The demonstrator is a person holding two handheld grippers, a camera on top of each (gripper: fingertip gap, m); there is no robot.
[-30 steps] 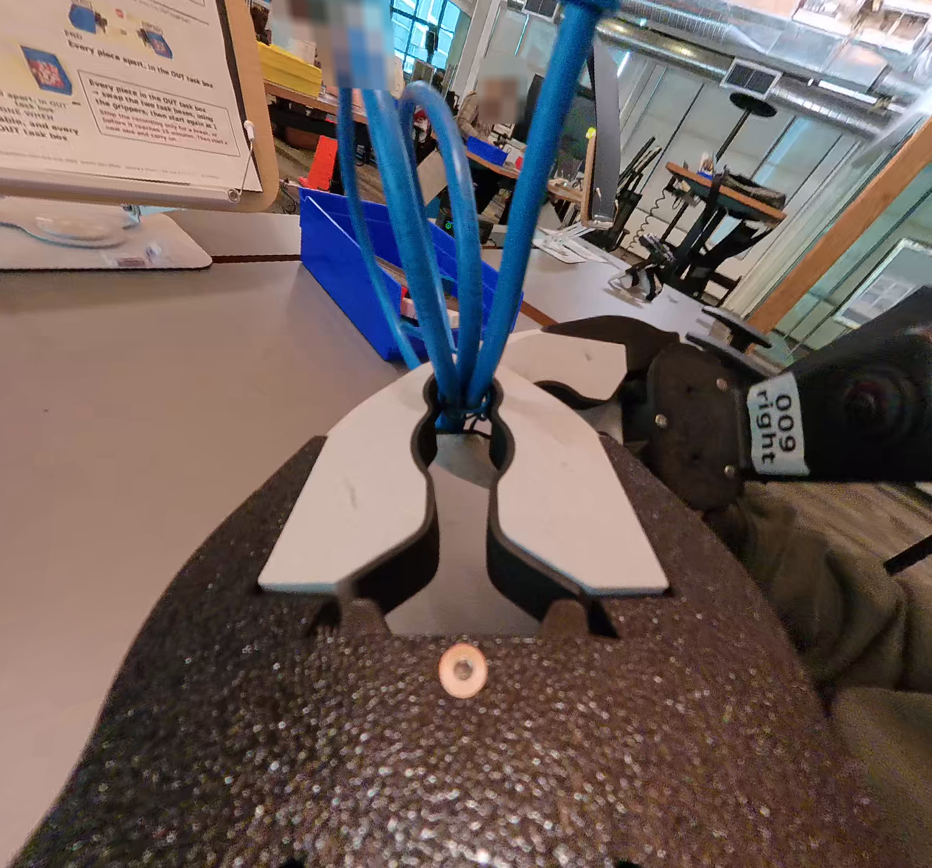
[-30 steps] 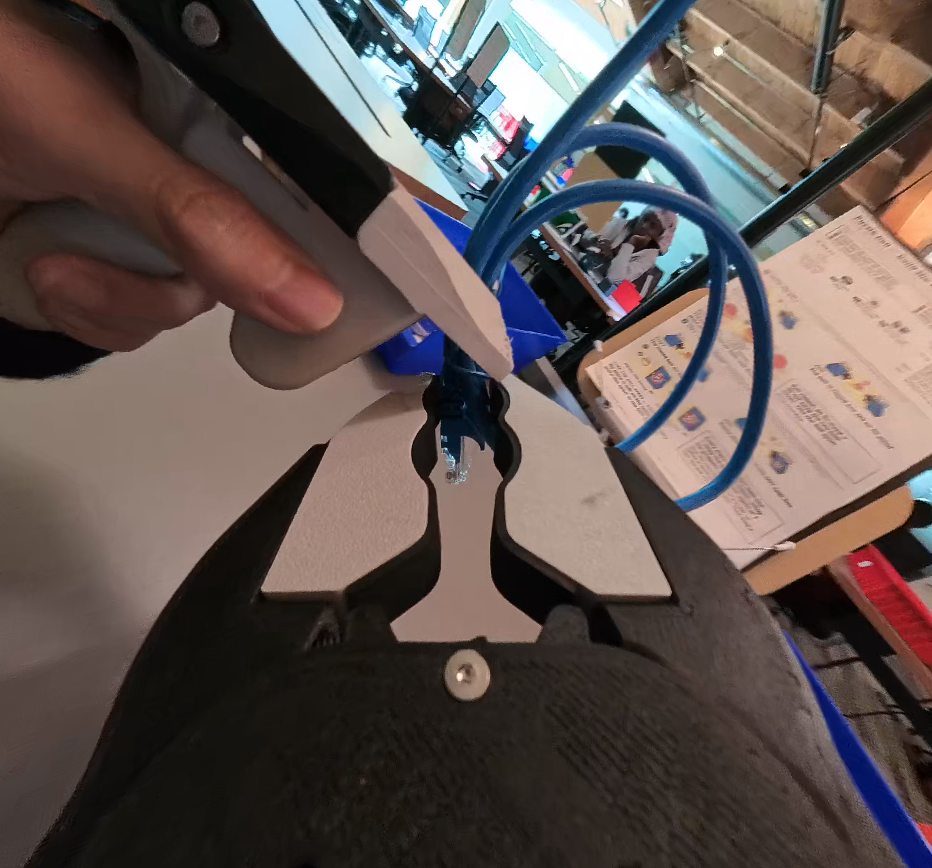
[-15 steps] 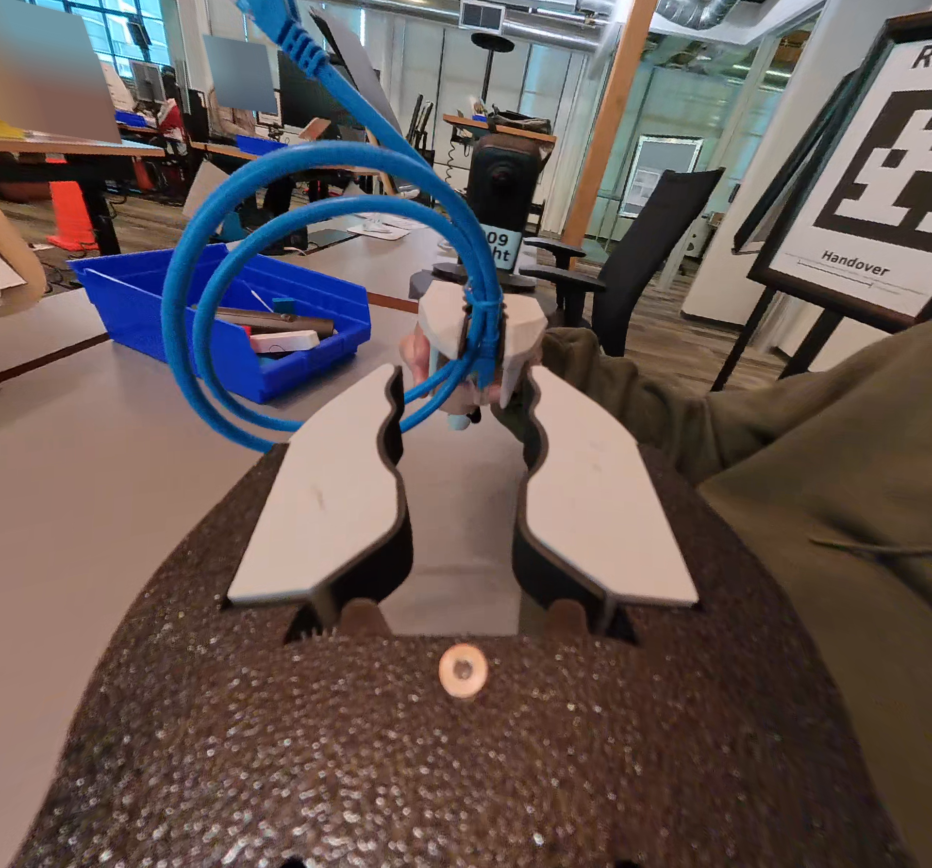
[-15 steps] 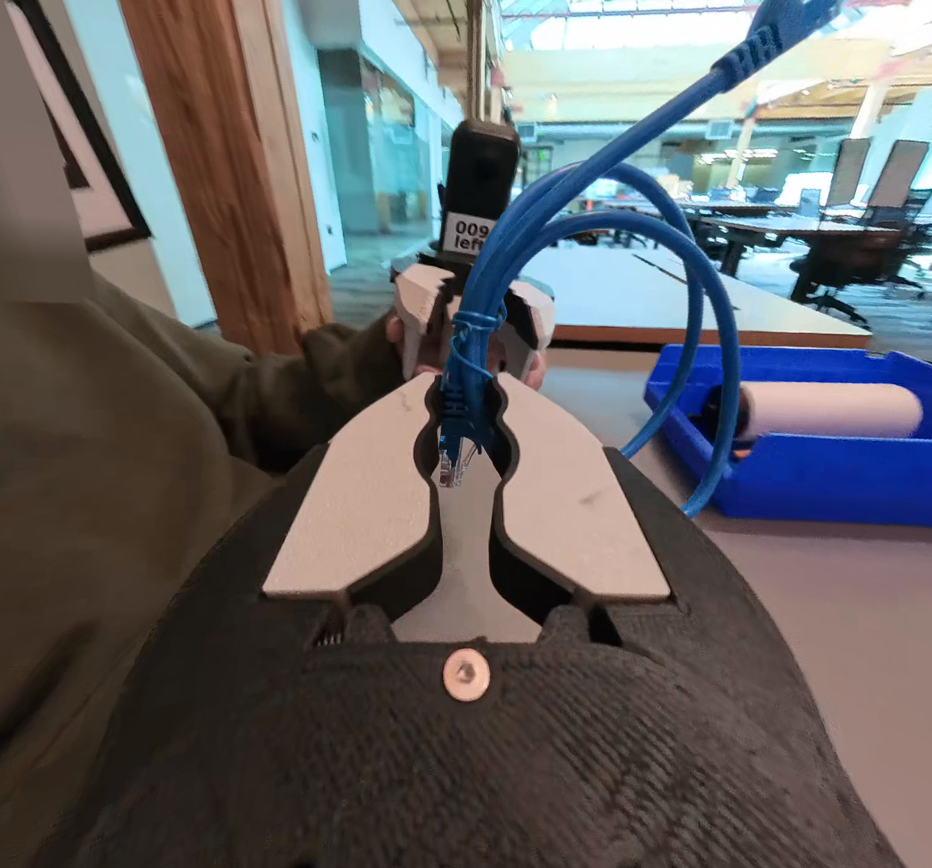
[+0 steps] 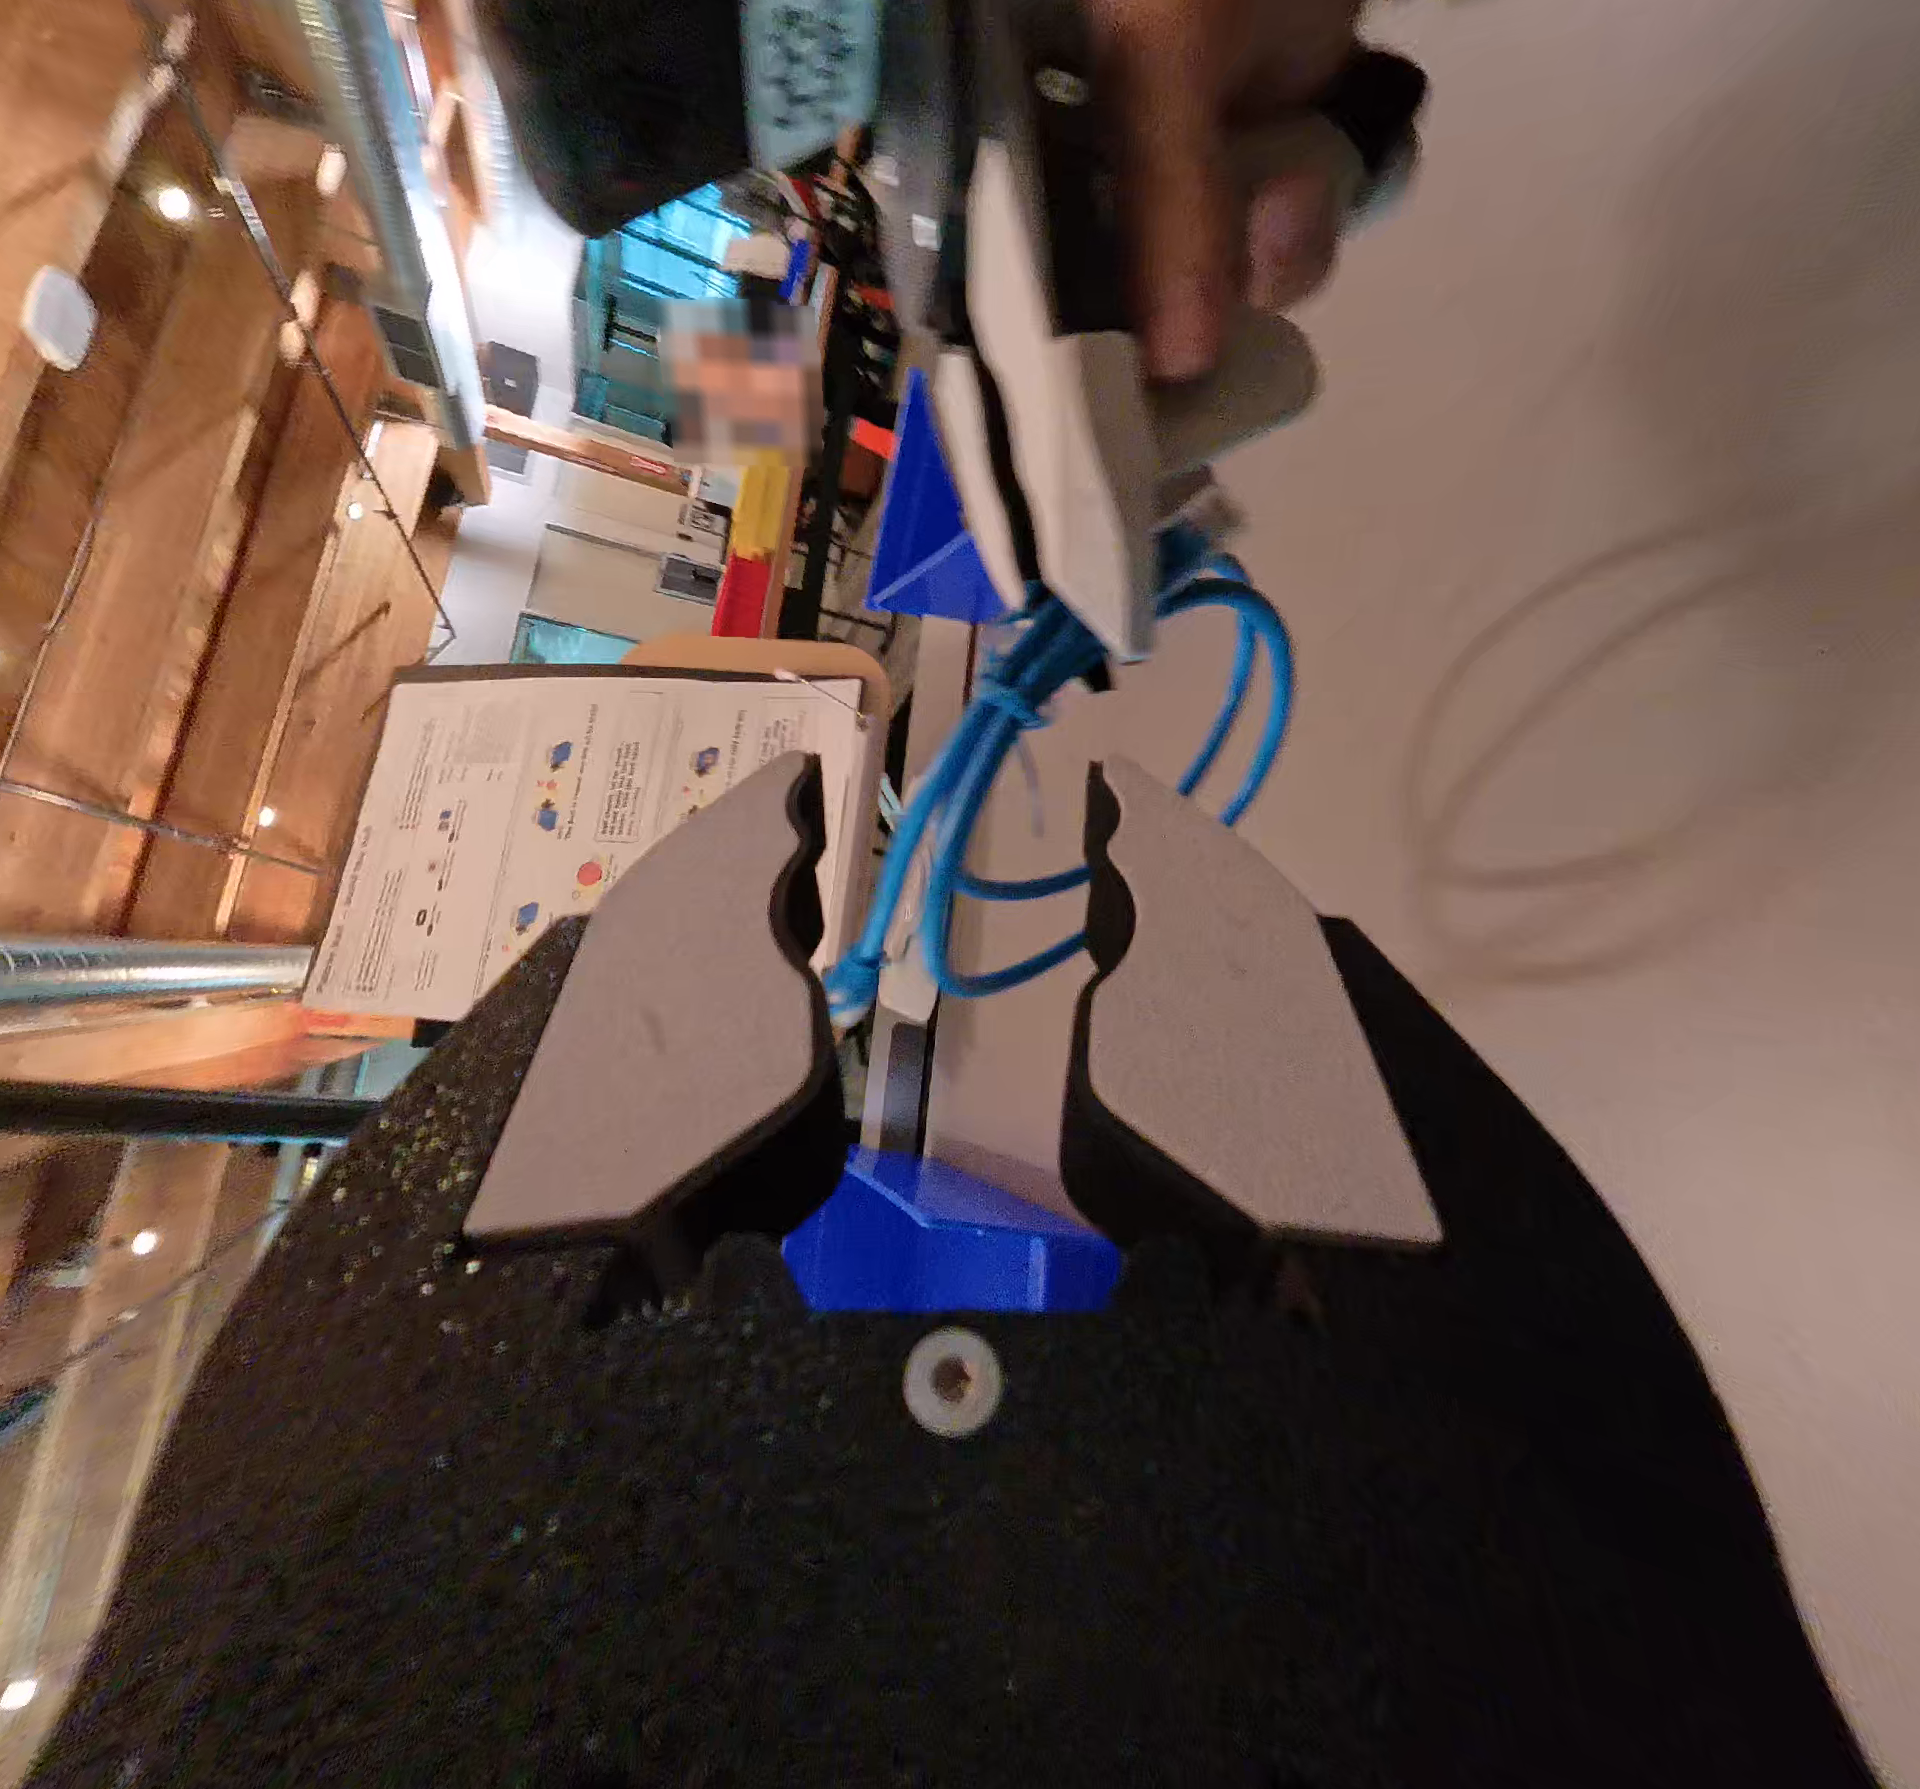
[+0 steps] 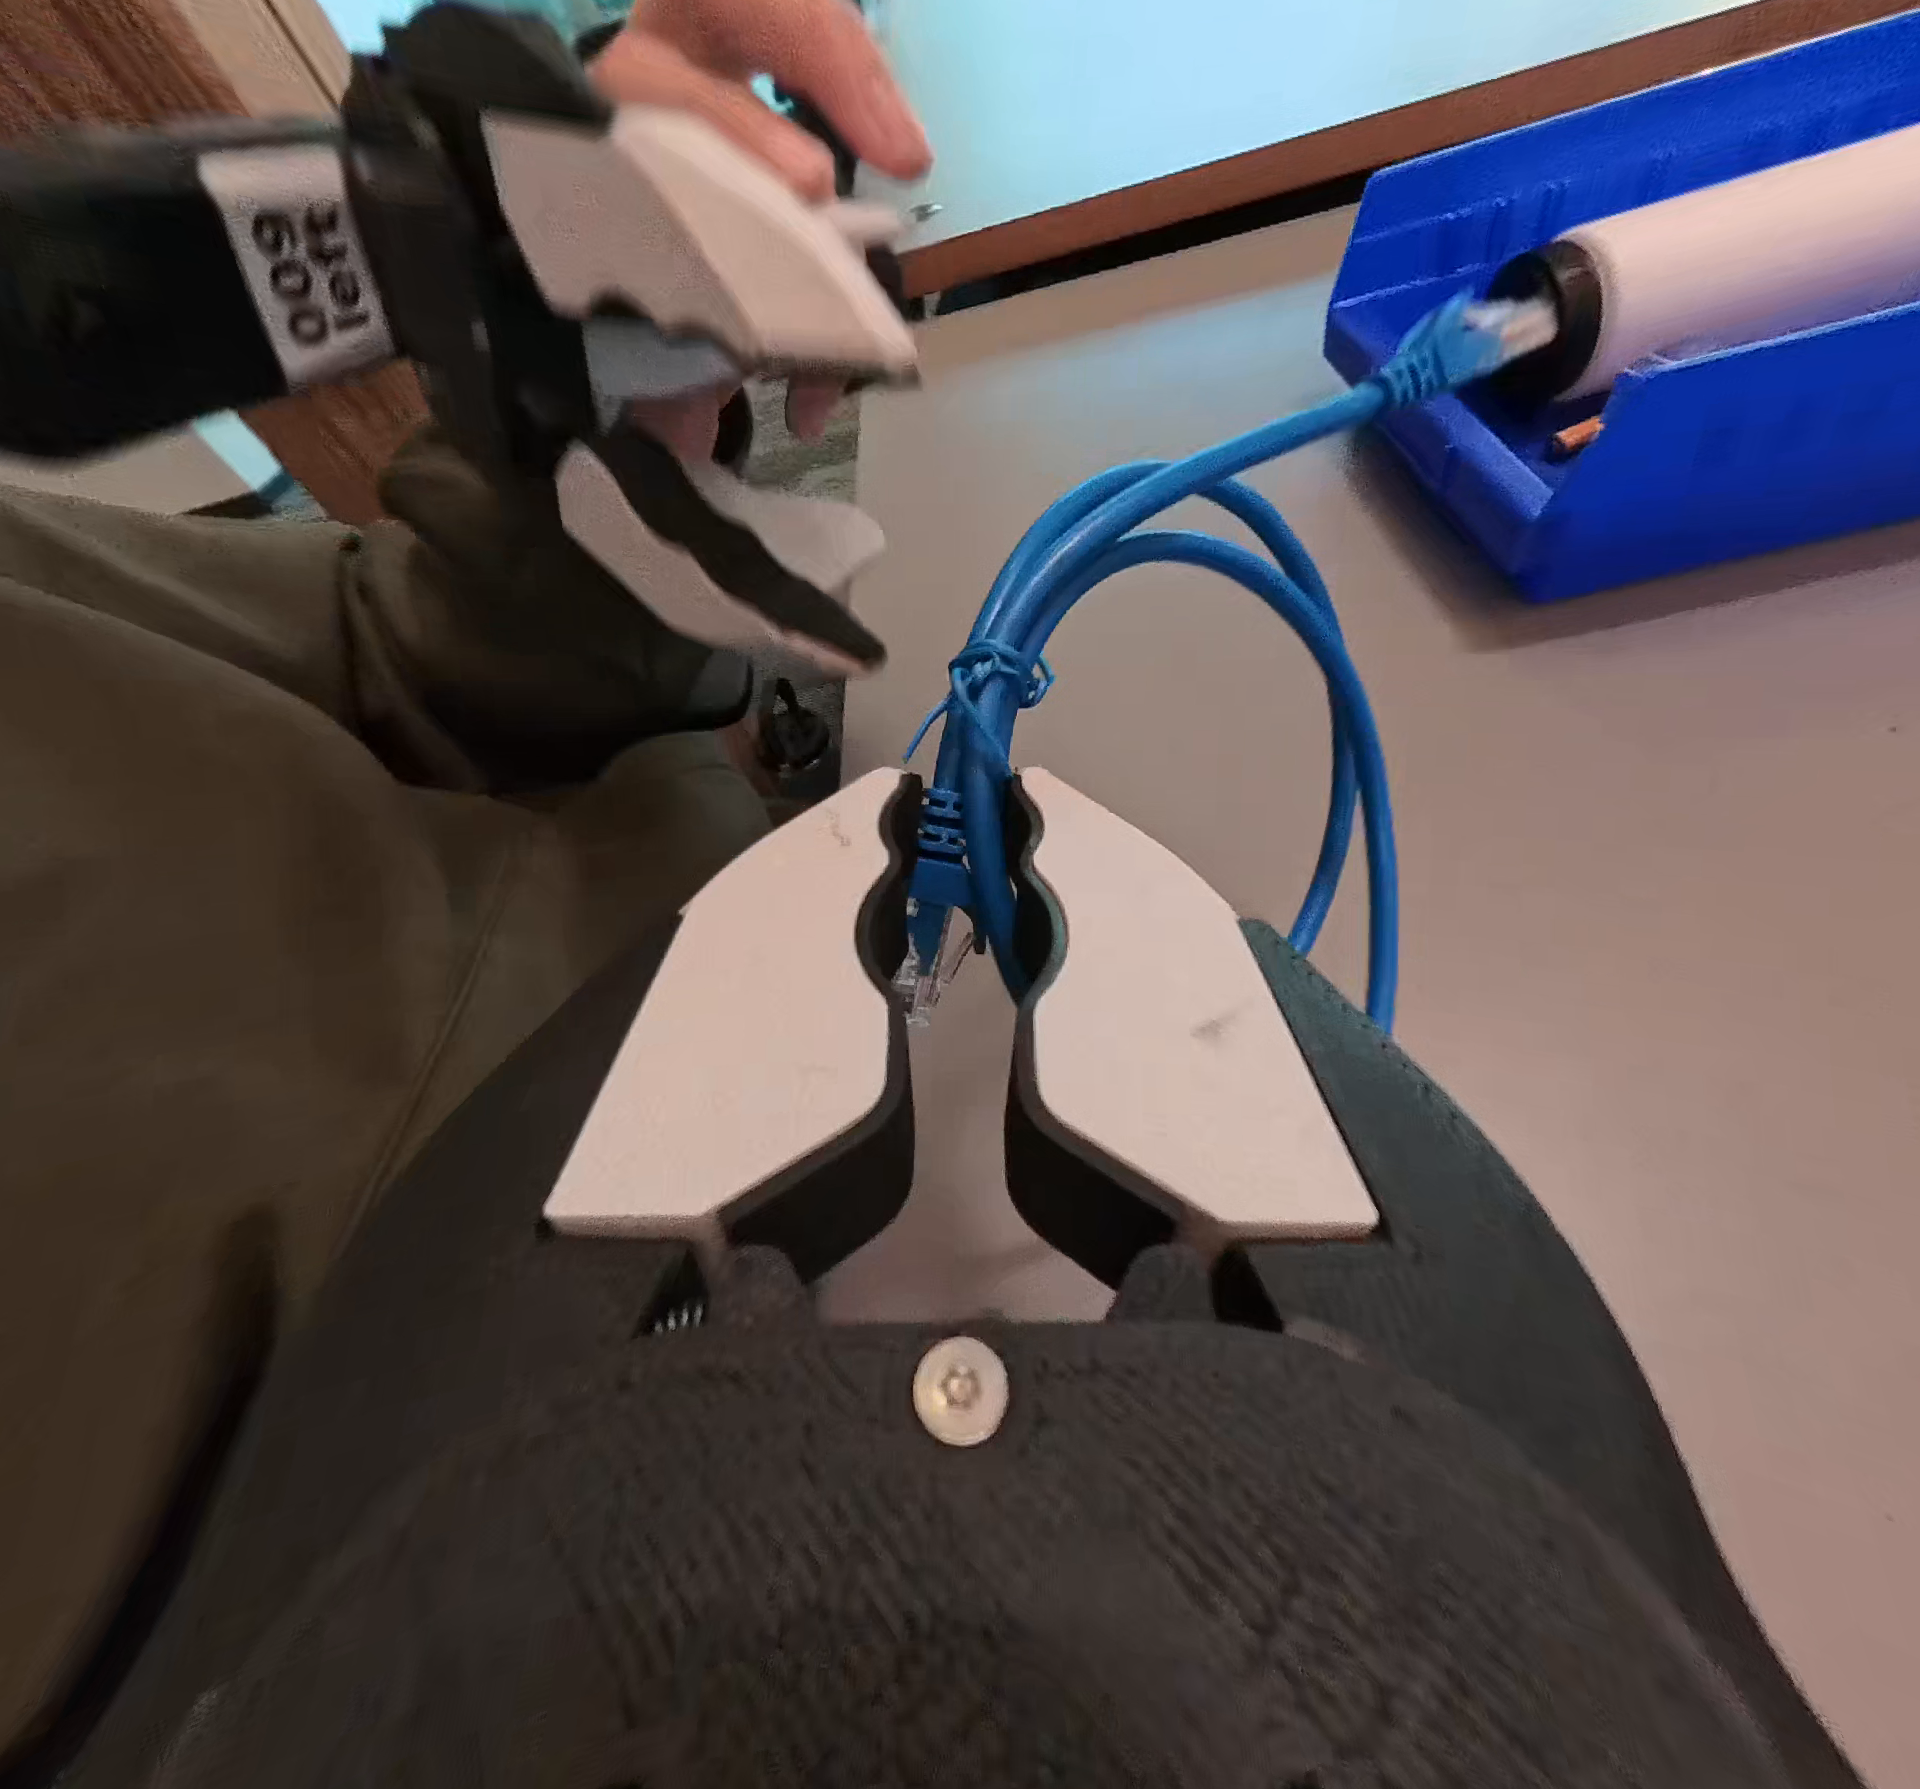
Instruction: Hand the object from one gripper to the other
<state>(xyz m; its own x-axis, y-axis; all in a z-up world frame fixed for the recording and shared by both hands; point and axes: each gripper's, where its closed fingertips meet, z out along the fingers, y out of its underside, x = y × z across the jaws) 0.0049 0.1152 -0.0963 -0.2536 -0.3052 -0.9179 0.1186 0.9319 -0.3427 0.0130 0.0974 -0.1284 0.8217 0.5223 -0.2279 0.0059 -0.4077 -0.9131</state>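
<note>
The right gripper [image 6: 961,789] clamps the coiled blue Ethernet cable [image 6: 1340,700] at its tied neck, above the table [image 6: 1610,908]. The left gripper [image 5: 951,783] is spread, empty. Light and floppy, the cable likely holds best at the twist-tie [image 6: 997,674].

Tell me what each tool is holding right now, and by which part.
The right tool is shut on the coiled blue cable, gripping the bundled end by one connector, below the tie. The left tool is open and holds nothing.
</note>
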